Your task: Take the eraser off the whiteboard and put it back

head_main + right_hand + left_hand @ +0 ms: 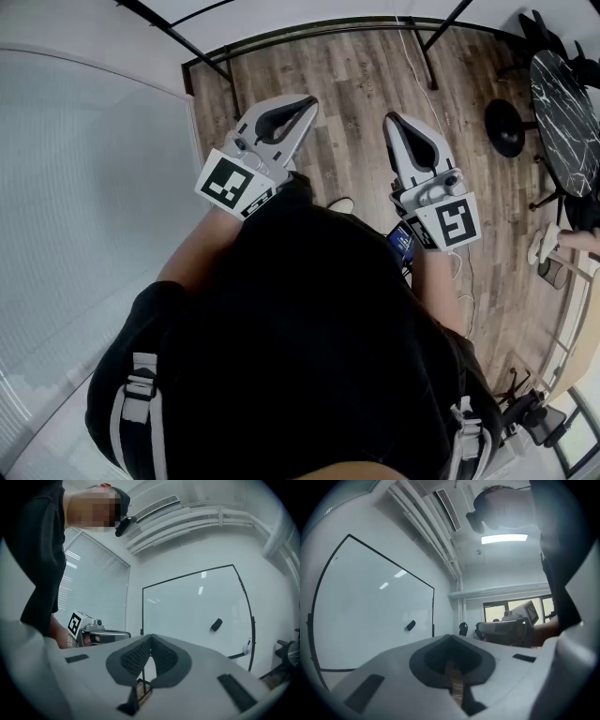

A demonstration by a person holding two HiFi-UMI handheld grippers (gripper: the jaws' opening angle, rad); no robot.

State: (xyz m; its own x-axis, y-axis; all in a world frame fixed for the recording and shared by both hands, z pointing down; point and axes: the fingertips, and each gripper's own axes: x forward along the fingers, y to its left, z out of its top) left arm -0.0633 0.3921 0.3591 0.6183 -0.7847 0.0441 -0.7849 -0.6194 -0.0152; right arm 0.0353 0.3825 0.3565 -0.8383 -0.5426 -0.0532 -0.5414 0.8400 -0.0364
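Note:
The small dark eraser (410,626) sticks to the whiteboard (370,606), well ahead of both grippers. In the right gripper view the same eraser (216,624) sits at the lower right of the whiteboard (187,606). My left gripper (306,101) and right gripper (391,119) are held side by side in front of the person's chest, level and above the wooden floor. Both have their jaws closed together with nothing between them, as the left gripper view (450,637) and the right gripper view (151,637) each show. Neither gripper touches the board.
A black round marble-topped table (567,94) and a black round base (506,128) stand at the right. Black stand legs (309,33) cross the floor ahead. A pale wall (84,187) runs along the left. Window blinds (93,588) hang left of the board.

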